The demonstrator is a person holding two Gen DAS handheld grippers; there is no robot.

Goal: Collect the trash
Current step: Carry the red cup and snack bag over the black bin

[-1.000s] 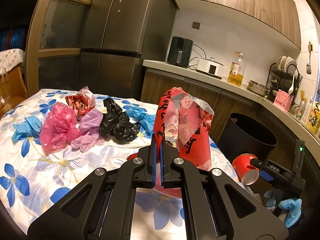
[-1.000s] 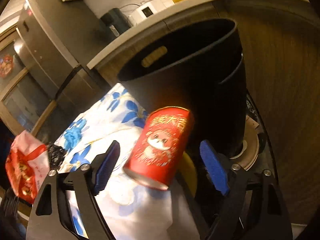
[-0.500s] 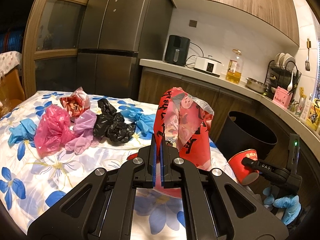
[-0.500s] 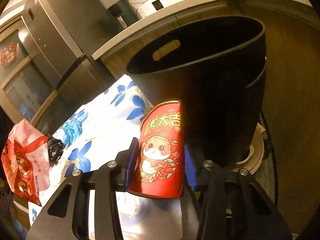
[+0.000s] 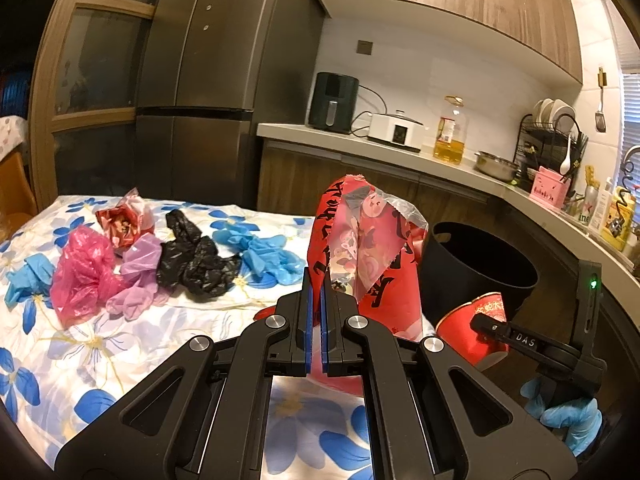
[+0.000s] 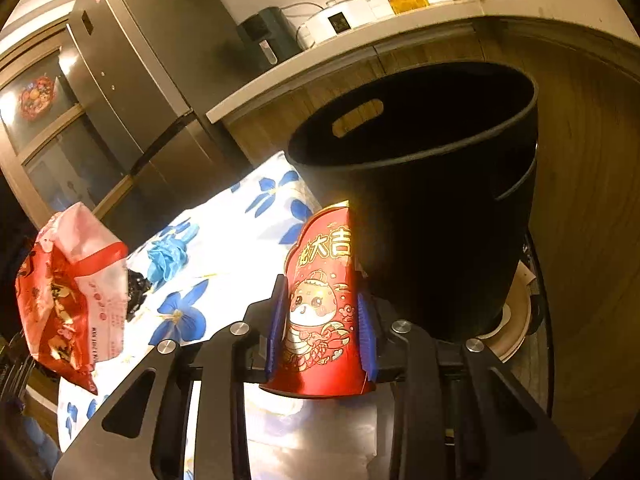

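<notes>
My left gripper (image 5: pixel 316 300) is shut on a red printed plastic bag (image 5: pixel 368 252) and holds it upright above the flowered table; the bag also shows in the right wrist view (image 6: pixel 68 292). My right gripper (image 6: pixel 322 320) is shut on a red paper cup (image 6: pixel 324 312), squashed between the blue pads, just in front of the black trash bin (image 6: pixel 440 208). In the left wrist view the cup (image 5: pixel 476 328) and the right gripper sit beside the bin (image 5: pixel 476 268), off the table's right edge.
On the flowered tablecloth (image 5: pixel 80 344) lie a pink bag (image 5: pixel 80 276), a lilac glove (image 5: pixel 136 280), a black bag (image 5: pixel 196 264), blue gloves (image 5: pixel 264 256) and a red wrapper (image 5: pixel 120 224). Kitchen counter (image 5: pixel 400 156) and fridge (image 5: pixel 208 80) stand behind.
My right gripper has closed on the red cup, turned it upright and squeezed it flatter, near the bin. The left gripper still holds the red bag, shifted slightly right.
</notes>
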